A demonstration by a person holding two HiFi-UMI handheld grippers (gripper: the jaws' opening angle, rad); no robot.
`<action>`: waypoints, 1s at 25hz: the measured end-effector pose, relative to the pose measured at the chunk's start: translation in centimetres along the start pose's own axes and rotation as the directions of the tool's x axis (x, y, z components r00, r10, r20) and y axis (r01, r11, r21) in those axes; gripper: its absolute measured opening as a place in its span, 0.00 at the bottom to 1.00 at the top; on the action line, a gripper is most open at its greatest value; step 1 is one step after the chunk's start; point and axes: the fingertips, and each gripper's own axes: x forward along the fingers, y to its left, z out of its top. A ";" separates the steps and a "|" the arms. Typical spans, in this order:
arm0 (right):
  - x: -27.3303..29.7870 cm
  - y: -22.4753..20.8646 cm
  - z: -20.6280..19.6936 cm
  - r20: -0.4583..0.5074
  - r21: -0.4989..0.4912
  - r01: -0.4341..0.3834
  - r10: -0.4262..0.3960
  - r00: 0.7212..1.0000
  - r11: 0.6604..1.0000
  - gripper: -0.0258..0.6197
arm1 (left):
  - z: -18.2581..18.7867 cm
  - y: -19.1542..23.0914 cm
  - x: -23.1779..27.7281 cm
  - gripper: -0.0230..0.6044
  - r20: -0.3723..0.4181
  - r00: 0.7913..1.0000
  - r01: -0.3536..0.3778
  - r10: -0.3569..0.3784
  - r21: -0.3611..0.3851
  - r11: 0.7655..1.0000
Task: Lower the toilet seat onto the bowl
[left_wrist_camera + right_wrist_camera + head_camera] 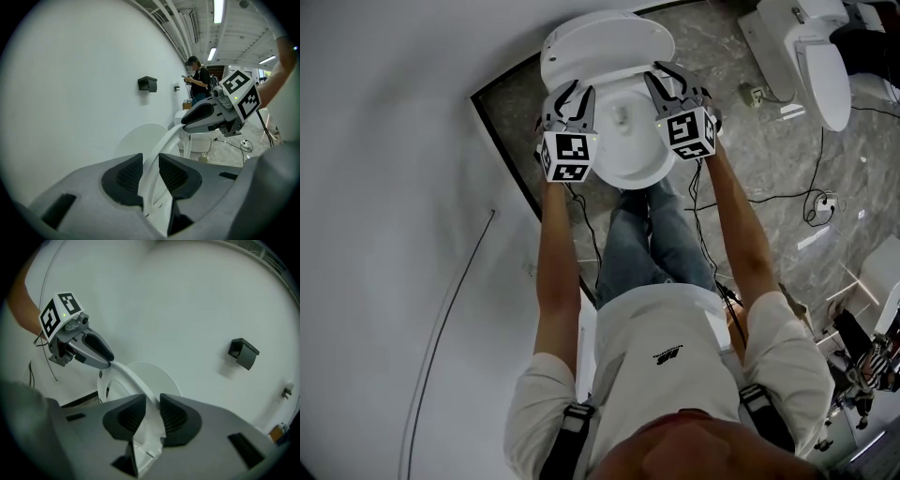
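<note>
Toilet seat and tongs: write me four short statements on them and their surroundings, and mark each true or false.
1. The left tongs and right tongs each clamp the toilet seat. True.
2. The seat lies flat on the bowl. False: it is tilted up, off the bowl.
3. The lid stands raised behind the seat. True.
4. The wall is bare. False: a black box is mounted on it.
</note>
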 end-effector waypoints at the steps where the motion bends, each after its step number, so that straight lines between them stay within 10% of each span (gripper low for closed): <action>1: -0.3 0.2 0.0 0.001 -0.001 0.000 0.000 1.000 1.000 0.19 | -0.1 -0.2 -0.3 0.22 0.000 1.000 0.000 0.000 0.000 1.000; 25: -4.3 3.8 -2.7 -0.013 -0.016 -0.051 0.050 0.999 0.999 0.20 | -2.8 -4.6 -3.2 0.23 -0.033 0.999 -0.003 0.002 -0.016 1.000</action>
